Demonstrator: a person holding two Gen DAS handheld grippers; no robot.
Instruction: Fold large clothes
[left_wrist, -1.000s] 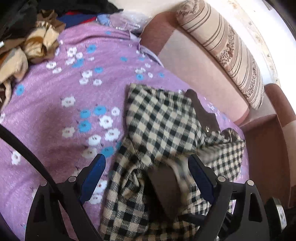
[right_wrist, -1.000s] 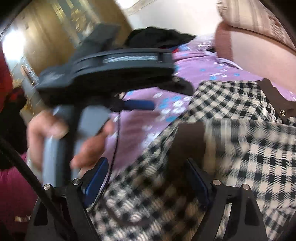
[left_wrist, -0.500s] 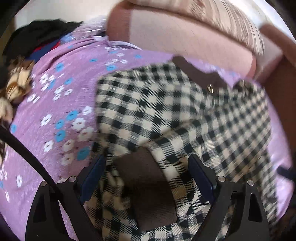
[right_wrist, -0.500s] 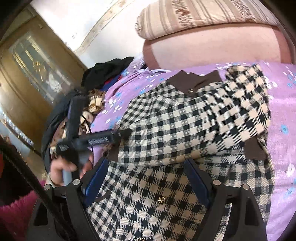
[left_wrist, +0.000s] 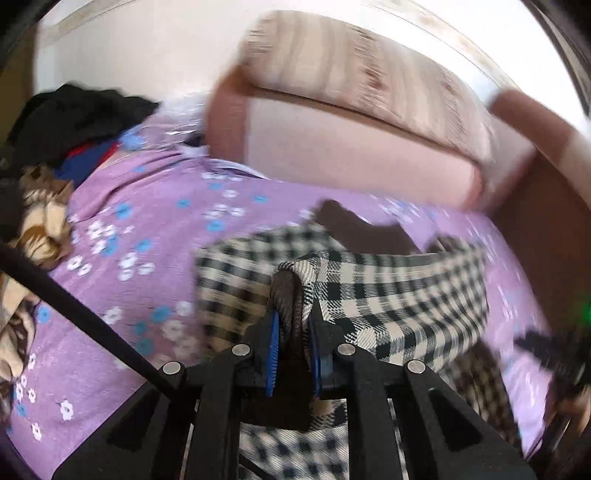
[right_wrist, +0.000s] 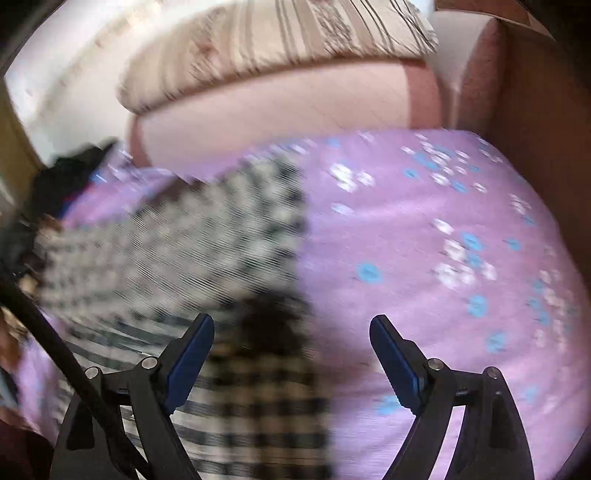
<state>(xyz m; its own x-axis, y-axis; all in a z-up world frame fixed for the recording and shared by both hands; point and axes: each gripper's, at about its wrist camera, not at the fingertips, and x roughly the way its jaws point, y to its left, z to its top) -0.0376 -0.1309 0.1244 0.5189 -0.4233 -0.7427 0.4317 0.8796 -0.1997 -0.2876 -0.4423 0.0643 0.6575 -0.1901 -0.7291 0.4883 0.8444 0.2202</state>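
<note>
Blue pads of your left hand-held gripper (left_wrist: 293, 341) are clamped on a brown cuff (left_wrist: 286, 295) of the checked garment (left_wrist: 388, 295); jaws nearly together, fabric bunched between them. From the pinch, the black-and-cream check drapes off to the right and sits raised above the rest of the garment, which lies on the purple floral bedsheet (left_wrist: 147, 221). A brown collar (left_wrist: 354, 229) shows at the garment's far edge.

Your right hand-held gripper (right_wrist: 291, 354) has its jaws spread wide, holding nothing. It hangs over the right edge of the checked garment (right_wrist: 184, 240), a dark brown patch (right_wrist: 269, 317) just ahead of the left finger; bare purple sheet (right_wrist: 424, 221) lies under the right finger. That view is heavily motion-blurred, so I can't tell whether the fingers touch the fabric.

Farther out: pink sofa back (left_wrist: 351, 155) with a striped bolster (left_wrist: 351, 74) on top, and a pile of dark and tan clothes (left_wrist: 74, 118) at the sheet's far left.
</note>
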